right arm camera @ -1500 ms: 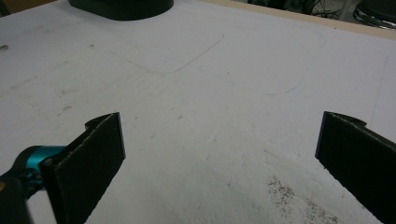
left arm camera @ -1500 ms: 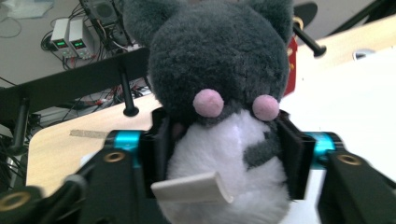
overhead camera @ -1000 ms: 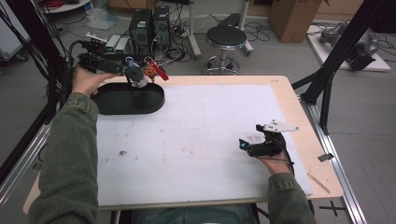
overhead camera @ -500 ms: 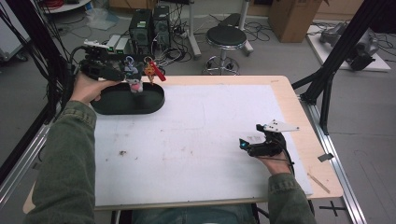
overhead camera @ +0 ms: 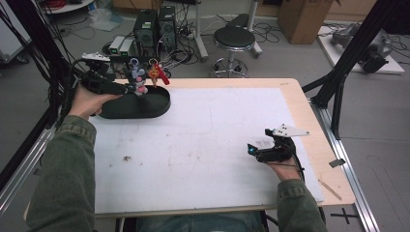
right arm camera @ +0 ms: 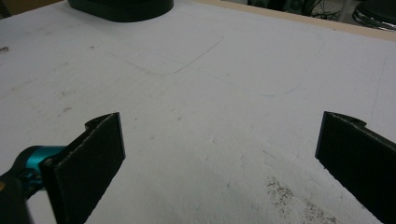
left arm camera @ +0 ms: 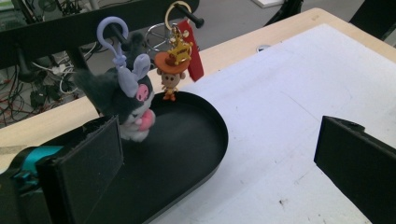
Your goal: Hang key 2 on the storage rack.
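A dark grey plush bunny keychain with a lavender clip hangs from a black peg over a black oval tray. Beside it hangs a small cowboy figure with a gold ring and red tag. In the high view, the plush and the red-tagged charm hang above the tray at the table's far left. My left gripper stands open just left of the plush, jaws wide apart. My right gripper rests open over the white mat, holding nothing.
A white mat covers most of the wooden table. The tray's far end lies at the top of the right gripper view. A stool, computer towers and cables stand on the floor beyond the far edge.
My left gripper has dropped lower and nearer the tray, beside the plush. The right gripper has stayed in place.
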The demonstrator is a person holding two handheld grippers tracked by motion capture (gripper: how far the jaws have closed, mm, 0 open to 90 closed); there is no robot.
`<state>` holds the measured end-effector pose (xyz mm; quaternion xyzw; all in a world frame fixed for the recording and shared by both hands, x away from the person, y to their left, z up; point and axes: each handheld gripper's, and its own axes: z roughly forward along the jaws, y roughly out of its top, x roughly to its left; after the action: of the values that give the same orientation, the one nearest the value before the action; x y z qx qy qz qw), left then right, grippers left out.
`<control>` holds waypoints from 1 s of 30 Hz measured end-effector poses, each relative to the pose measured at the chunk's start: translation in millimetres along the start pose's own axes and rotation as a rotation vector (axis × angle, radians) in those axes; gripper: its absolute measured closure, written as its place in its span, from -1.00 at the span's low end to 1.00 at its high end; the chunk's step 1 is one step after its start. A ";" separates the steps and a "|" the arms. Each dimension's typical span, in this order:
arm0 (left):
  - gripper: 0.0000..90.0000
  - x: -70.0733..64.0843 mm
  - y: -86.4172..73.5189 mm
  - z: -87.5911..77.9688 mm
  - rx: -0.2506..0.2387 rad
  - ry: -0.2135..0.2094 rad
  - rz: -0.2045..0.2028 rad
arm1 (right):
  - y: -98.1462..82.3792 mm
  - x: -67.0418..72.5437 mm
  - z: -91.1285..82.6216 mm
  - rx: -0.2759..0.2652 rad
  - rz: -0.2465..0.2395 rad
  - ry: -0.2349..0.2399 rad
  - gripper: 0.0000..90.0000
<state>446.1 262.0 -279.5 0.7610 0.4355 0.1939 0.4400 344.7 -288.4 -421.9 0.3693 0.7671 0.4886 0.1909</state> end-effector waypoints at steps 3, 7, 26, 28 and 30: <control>-0.96 -2.3 -3.7 -0.9 -0.001 -0.010 0.004 | 0.0 0.1 0.5 -0.002 -0.003 0.002 -0.99; -0.96 -5.1 -7.8 -3.6 -0.004 -0.009 0.012 | 0.1 -0.1 0.1 -0.002 -0.003 0.002 -0.99; -0.96 -9.2 -38.9 -18.8 -0.029 -0.005 0.002 | 0.2 0.6 0.2 -0.005 -0.004 0.000 -0.99; -0.96 -9.4 -44.7 -21.0 -0.022 0.003 0.005 | 0.2 1.1 -0.2 -0.004 0.000 0.000 -0.99; -0.96 -9.4 -50.7 -24.3 -0.029 0.005 0.002 | 0.3 1.2 -0.1 -0.005 -0.001 0.000 -0.99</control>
<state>399.5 278.2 -308.2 0.7545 0.4331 0.2027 0.4495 344.0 -287.5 -421.5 0.3687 0.7661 0.4902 0.1921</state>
